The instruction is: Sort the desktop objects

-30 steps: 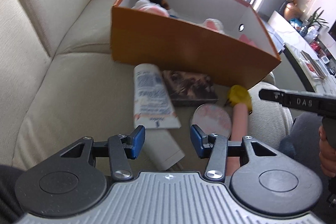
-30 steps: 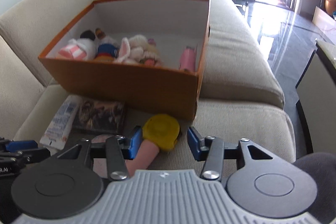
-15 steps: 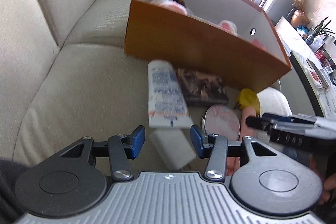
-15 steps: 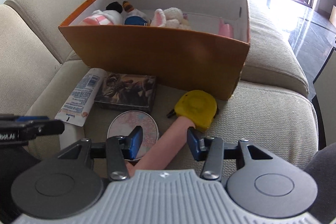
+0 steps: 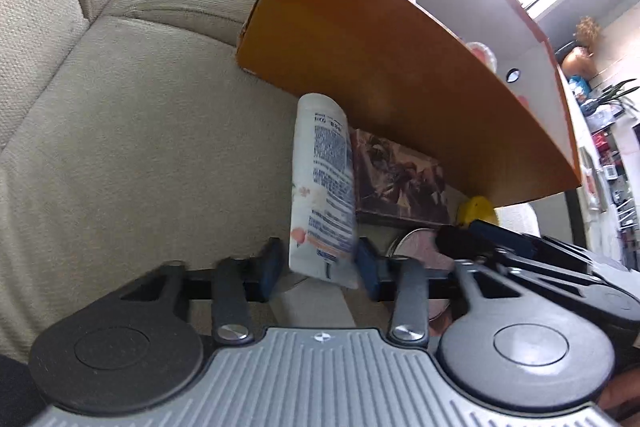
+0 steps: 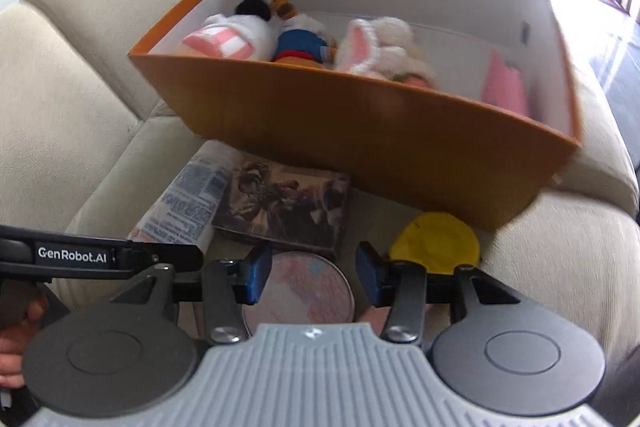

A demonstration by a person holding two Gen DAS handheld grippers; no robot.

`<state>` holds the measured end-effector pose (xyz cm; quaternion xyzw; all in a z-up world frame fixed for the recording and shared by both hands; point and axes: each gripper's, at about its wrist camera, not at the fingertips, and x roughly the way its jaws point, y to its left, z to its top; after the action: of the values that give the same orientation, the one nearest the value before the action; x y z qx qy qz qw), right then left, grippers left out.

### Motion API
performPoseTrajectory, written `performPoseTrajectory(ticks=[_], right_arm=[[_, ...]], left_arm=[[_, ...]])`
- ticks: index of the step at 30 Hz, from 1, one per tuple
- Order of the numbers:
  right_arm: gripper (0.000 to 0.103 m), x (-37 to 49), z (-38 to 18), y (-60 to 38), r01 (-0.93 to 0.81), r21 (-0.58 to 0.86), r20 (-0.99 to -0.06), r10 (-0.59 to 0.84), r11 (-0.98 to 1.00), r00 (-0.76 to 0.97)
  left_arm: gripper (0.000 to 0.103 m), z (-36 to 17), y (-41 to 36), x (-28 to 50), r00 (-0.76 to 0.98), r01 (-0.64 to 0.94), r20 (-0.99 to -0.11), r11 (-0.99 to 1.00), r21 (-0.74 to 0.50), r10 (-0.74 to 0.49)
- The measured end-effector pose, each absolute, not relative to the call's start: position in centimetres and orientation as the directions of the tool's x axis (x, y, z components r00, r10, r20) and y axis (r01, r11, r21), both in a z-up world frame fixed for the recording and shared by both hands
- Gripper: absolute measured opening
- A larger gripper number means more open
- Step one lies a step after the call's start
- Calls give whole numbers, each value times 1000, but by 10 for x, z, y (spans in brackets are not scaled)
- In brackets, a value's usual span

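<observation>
A: What was seen of materials and shapes?

B: A soft white plastic tube (image 5: 322, 195), printed in blue with a flat crimped end, was laid on the coarse beige weave of a sofa cushion (image 5: 132, 155). At its 3 o'clock a flat dark box with printed artwork (image 5: 396, 183) was noted just beside it, and a round pinkish tin lid (image 6: 298, 291) nearer the cameras. A rounded yellow object (image 6: 436, 243) was seen at 3 o'clock of the tin. At 12 o'clock an orange cardboard box (image 5: 384, 83) with white inner walls was found, with plush toys (image 6: 304, 39) piled inside.

A: And the tongs?

B: The left gripper (image 5: 320, 273) had just been narrowed around the tube's crimped end; the tube was caught between the blue pads, the right pad touching it, though a firm pinch could not be confirmed. The right gripper (image 6: 310, 277) was held parted above the tin, nothing clasped.

A: Edges and free room?

B: The tube's far end was tucked under the orange box's lower edge. Bare cushion was left open toward 9 o'clock; toward 3 o'clock the two grippers were crowded close together.
</observation>
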<state>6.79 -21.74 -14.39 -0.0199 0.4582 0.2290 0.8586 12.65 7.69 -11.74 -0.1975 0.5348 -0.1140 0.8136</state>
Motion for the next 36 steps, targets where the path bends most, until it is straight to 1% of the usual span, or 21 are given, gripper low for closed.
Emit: performPoseTrajectory(ticks=[2,4,5,7,12,16,21,24,29,30,32,34,36], right_arm=[[49,66,-144,-208,-471,128,-791,376,873,483],[49,63,-144,-198,-532,63,-788,370,844,493],[49,61,-145,-193,-563,33,-787,368,826,495],[49,60,-148,-185,-608,-21,-785,363,794,502],[52,62,-154,-173,-653,-84,-787,352,753,507],[61,62,-159,-163,-675,-142,-790,327,724,518],[68,52,-172,-145,-710,-294,-766,286,640,576],[69,46,-179,-136,-719,-369,-745,275,589,608],[69,50,-181,-131,-719,-393,-737,271,573,619],[68,51,-182,-130,-718,-396,-735,272,572,622],[64,52,-180,-129,-715,-391,-735,271,579,621],[54,48,-178,-127,-722,-407,-733,272,559,623],[47,41,-178,-123,-725,-441,-724,267,529,636]], left_arm=[[19,-116,79,126,412,-31,-816,888,-458,-407],[11,-110,81,125,428,-21,-814,897,-442,-391],[10,-107,81,124,435,-16,-815,901,-433,-384],[9,-98,83,122,450,-2,-812,909,-417,-372],[8,-70,90,115,494,12,-802,925,-379,-335],[8,-52,91,110,510,31,-801,937,-347,-314],[8,-43,94,105,511,27,-808,945,-326,-293],[8,-40,95,105,509,21,-812,947,-319,-285],[9,-42,98,115,502,-4,-812,938,-347,-298],[9,-42,97,118,497,-6,-816,940,-342,-294],[11,-43,95,124,490,-12,-828,948,-318,-271],[12,-44,95,129,483,-21,-834,949,-316,-267],[14,-48,96,135,477,-39,-837,945,-325,-268]])
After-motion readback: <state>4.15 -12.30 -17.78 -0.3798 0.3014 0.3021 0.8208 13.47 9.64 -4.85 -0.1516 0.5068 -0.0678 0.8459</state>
